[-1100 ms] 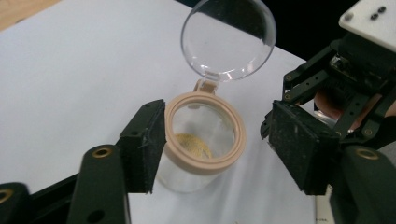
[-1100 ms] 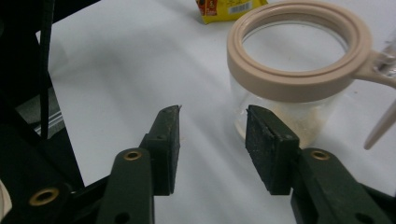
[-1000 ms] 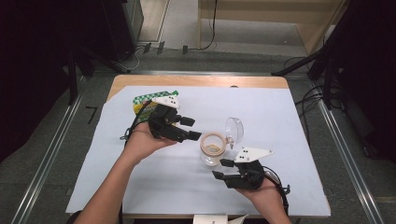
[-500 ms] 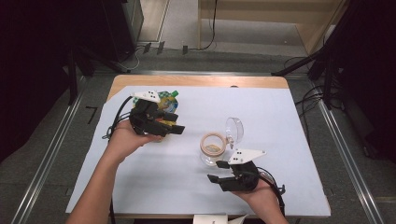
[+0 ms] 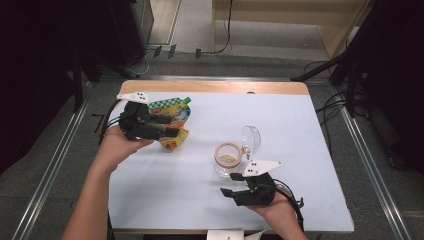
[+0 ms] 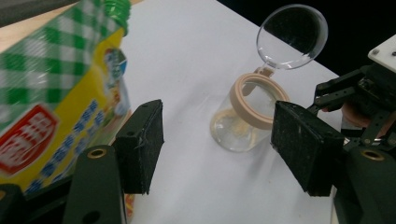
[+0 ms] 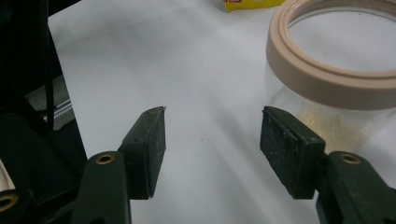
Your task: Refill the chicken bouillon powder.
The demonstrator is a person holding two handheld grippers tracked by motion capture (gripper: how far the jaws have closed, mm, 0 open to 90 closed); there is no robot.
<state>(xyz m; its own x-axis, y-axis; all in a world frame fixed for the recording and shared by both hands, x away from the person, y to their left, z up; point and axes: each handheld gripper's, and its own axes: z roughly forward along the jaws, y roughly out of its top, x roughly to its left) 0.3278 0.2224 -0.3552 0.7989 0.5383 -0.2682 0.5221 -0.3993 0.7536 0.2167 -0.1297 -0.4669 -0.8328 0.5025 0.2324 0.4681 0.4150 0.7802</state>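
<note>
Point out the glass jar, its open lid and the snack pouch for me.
glass jar [image 5: 228,161], high view, on its beige rim.
open lid [image 6: 292,35], left gripper view, centre of the clear disc.
snack pouch [image 5: 175,111], high view, on its printed yellow front.

Open bench lying between pouch and jar

The white bench [image 5: 300,130] is offering free room across its middle and far right. The pouch [image 5: 172,117] is blocking the left hand-held gripper [image 5: 172,127] on its far side, while the open jar [image 5: 229,160], lid standing up behind it, is standing just ahead of the right hand-held gripper [image 5: 231,191].
</note>
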